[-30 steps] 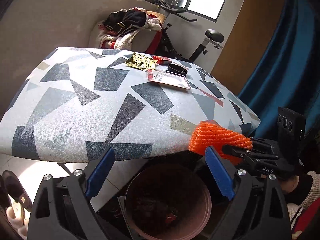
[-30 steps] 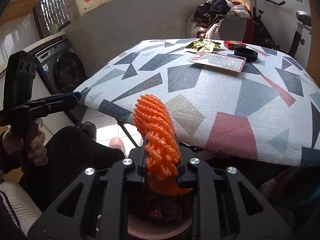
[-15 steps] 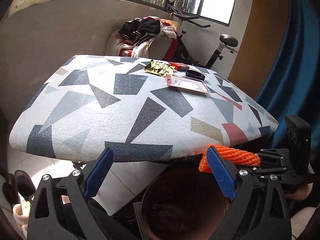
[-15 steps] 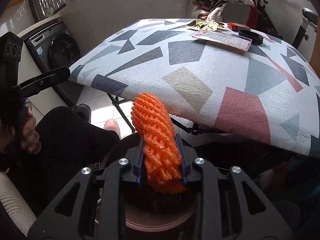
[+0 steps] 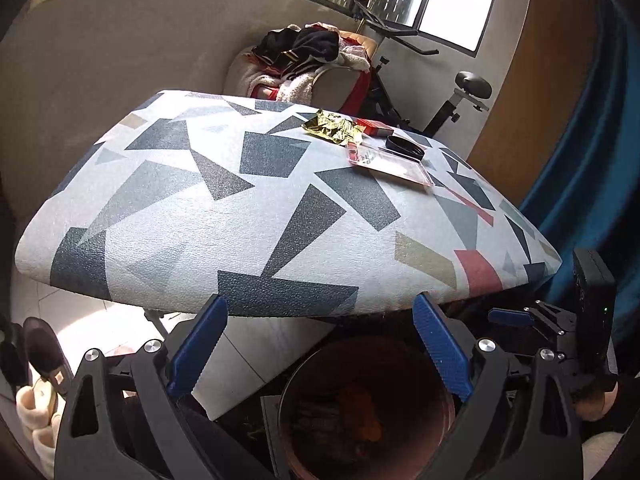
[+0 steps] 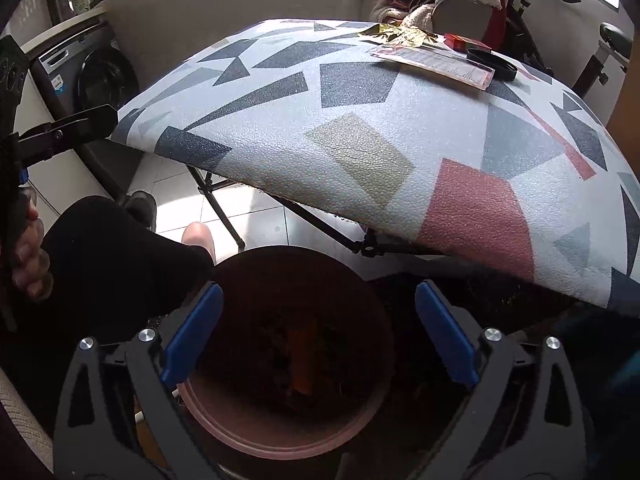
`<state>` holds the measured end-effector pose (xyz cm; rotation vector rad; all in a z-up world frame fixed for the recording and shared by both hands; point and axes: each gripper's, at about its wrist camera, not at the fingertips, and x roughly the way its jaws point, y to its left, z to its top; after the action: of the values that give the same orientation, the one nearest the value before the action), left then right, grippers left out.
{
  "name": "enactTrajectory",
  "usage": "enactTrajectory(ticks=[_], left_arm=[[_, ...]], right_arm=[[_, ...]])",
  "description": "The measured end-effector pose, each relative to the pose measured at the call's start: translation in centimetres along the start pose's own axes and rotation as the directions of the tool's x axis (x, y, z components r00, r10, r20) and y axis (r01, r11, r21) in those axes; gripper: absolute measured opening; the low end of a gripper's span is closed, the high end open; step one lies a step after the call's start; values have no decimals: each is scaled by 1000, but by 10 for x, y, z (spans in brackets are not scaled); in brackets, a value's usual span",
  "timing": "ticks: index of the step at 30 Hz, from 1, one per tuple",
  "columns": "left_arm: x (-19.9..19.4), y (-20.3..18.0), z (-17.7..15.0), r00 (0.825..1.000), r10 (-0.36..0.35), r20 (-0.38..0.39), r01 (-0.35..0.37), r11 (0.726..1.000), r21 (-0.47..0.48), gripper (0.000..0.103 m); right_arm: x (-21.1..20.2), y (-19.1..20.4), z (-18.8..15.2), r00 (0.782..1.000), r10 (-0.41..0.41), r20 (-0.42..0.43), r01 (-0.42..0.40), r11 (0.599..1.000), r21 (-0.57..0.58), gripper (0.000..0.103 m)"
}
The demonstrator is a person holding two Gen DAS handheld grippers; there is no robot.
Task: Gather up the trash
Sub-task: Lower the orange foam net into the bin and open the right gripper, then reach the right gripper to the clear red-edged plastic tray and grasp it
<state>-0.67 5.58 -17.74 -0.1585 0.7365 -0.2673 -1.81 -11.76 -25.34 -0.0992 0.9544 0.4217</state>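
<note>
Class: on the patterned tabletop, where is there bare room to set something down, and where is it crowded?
The table is bare from its near edge and left side up to the flat packet. The far right corner is crowded: gold wrapper, red box, black lid and the packet lie close together.

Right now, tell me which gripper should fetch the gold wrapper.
Probably left. The left gripper is open at the table edge facing the gold wrapper; the right gripper, also open, hangs over the bin.

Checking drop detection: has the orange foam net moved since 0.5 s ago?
Yes. It has left the right claw, now open, and dropped down into the trash bin below the table; an orange shape shows dimly inside.
</note>
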Motion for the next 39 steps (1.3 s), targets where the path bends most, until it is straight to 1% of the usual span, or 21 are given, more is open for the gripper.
enactTrajectory(ticks=[6,18,23,25,28,31,33,35,36,38,39], left_arm=[[5,2,1,1000,5,-18,-5,1000,-10,92],[10,2,1,999,4,-37,-4,1000,-19,92],[14,3,2,999,18,-49,-20,999,-40,92],[17,5,4,998,3,-58,-7,998,-60,92],[21,8,10,997,-32,-66,27,996,-81,92],[27,11,18,995,-65,-73,57,993,-101,92],[31,11,27,995,-81,-66,73,991,-108,92],[36,11,37,995,-84,-52,78,991,-113,92],[39,11,43,995,-90,-43,84,990,-117,92],[45,11,52,994,-103,-29,99,987,-126,92],[49,11,56,994,-108,-25,104,986,-129,92]], right_arm=[[1,-3,0,1000,-13,-1,13,1000,13,97],[0,-6,2,1000,-3,0,3,1000,25,97],[-4,-20,8,1000,11,21,-12,996,90,97],[-7,-33,14,999,29,36,-33,991,130,97],[-13,-57,32,997,7,72,-18,987,159,97],[-17,-88,61,992,26,123,-51,977,208,97],[-15,-108,83,988,26,154,-60,974,220,97],[-8,-125,106,984,17,179,-58,973,225,91],[-1,-134,118,983,14,183,-57,971,232,86],[16,-152,143,982,-8,191,-40,969,243,81],[24,-157,155,982,-26,190,-20,971,239,74]])
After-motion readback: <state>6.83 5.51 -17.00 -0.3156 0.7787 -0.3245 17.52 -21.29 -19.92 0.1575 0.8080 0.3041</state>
